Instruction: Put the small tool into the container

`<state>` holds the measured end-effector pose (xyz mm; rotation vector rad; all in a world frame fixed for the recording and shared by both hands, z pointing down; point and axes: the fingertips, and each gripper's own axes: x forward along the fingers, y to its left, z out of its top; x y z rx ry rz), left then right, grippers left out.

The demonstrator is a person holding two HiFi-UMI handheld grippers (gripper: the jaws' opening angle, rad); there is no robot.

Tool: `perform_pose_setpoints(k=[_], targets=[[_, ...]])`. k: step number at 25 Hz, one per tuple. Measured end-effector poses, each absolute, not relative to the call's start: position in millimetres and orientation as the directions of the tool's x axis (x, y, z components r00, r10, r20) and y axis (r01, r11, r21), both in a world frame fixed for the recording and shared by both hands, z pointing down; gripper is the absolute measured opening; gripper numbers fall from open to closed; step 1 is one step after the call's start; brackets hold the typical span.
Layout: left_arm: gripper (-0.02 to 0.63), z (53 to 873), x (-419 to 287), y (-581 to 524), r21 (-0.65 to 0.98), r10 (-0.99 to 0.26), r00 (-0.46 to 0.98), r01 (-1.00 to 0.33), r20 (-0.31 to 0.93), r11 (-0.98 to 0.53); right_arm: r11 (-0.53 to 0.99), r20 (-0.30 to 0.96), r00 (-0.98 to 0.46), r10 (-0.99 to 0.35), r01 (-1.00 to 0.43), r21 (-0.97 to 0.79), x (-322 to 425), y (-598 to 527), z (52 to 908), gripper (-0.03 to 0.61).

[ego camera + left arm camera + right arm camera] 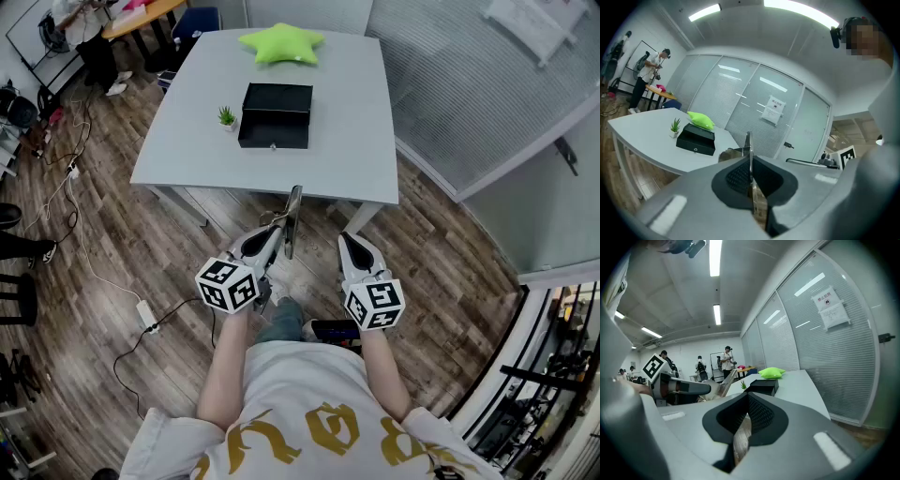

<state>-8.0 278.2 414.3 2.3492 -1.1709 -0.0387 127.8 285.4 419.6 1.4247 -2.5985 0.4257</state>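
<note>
Pinching the small tool [292,220] upright, the left gripper [270,234] hangs at the person's 11 o'clock. The right gripper [352,244], at 1 o'clock, is pressed together on nothing. Container [276,114] sits on the table [347,141] at 12 o'clock, well apart. Best: step closer, grip firm, lower from above. Whether the container is open, and the tool's kind: unclear.

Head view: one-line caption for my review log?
Standing short of the table, left gripper clamping the slim metal tool, right gripper shut, black container ahead.
</note>
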Motion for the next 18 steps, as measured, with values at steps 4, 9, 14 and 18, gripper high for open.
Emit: perform_pose_setpoints(k=[4,9,14,18], targets=[[0.002,404,-19,287,0.475,-0.793,0.591,-0.746,0.148,-0.467,0.503,0.258,-0.536,-0.804,-0.844,-0.185,134,294,417,0.023],[0.002,404,-16,295,0.476,-0.807,0.573,-0.756,0.146,-0.450,0.515,0.242,-0.547,-0.801,-0.837,-0.185,144,300,417,0.023],[0.002,400,-12,300,0.490,-0.821,0.555,-0.758,0.137,-0.431,0.512,0.208,-0.544,-0.813,-0.837,-0.191,156,302,407,0.023],[0.002,398,-8,294,0.492,-0.823,0.550,-0.761,0.142,-0.423,0.488,0.207,-0.526,-0.825,-0.847,-0.211,170,298,407,0.023]])
